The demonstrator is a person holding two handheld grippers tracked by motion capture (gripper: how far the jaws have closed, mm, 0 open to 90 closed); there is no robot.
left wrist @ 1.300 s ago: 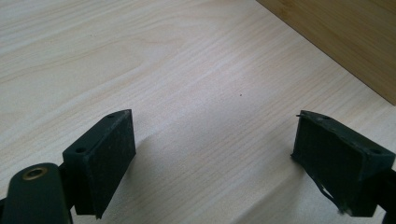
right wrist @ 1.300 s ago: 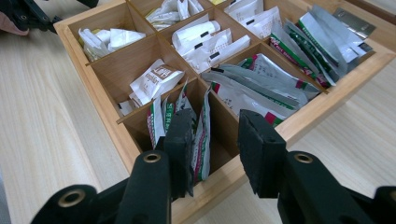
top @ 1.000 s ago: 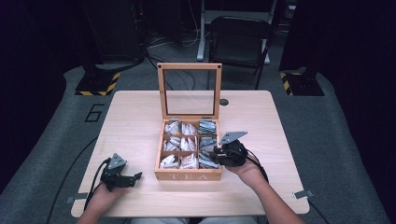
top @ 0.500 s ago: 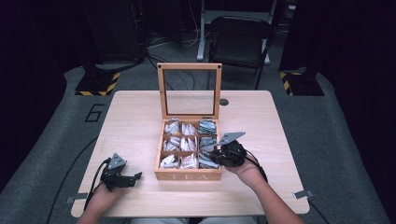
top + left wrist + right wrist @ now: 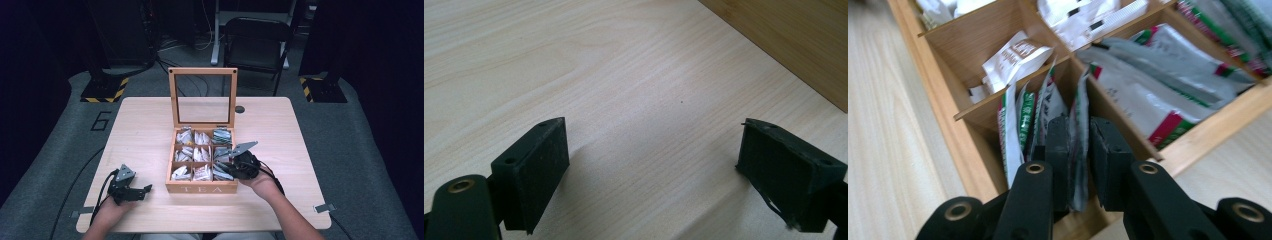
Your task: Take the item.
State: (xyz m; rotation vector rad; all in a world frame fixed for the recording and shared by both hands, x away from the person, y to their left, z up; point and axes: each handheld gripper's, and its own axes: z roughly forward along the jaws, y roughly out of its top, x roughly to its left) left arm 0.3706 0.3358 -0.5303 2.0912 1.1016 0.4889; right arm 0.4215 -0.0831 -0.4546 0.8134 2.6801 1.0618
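right tongs (image 5: pixel 1079 145): jaws have just been closing, now clamped on one tea bag (image 5: pixel 1079 150) standing on edge in the box's front-right compartment; both pads sit flat against the packet.
left tongs (image 5: pixel 131 188): jaws wide apart, nothing between them, resting low over bare table (image 5: pixel 140 135); box wall crosses the far corner ahead of them in the left gripper view.
tea bag: between the right jaws, upright, touching neighbour packets on one side and close to the wooden divider on the other.
tea box (image 5: pixel 202 188): just ahead of and under the right tongs, off to the side of the left tongs with a strip of bare wood between; lid (image 5: pixel 202 97) stands upright at the far edge.
edges: right tongs sit just inside the front-right corner, hemmed by front wall, side wall and divider; tight sideways. Left tongs are close to the table's near edge.
open room: broad bare table left of the left tongs and right of the right tongs; above the gripped packet nothing blocks.
counts: tongs 2; box 1; compartments 9, three by three; lid 1; chair (image 5: pixel 257 37) 1, beyond the table; packets per compartment several, exact number cannot tell.
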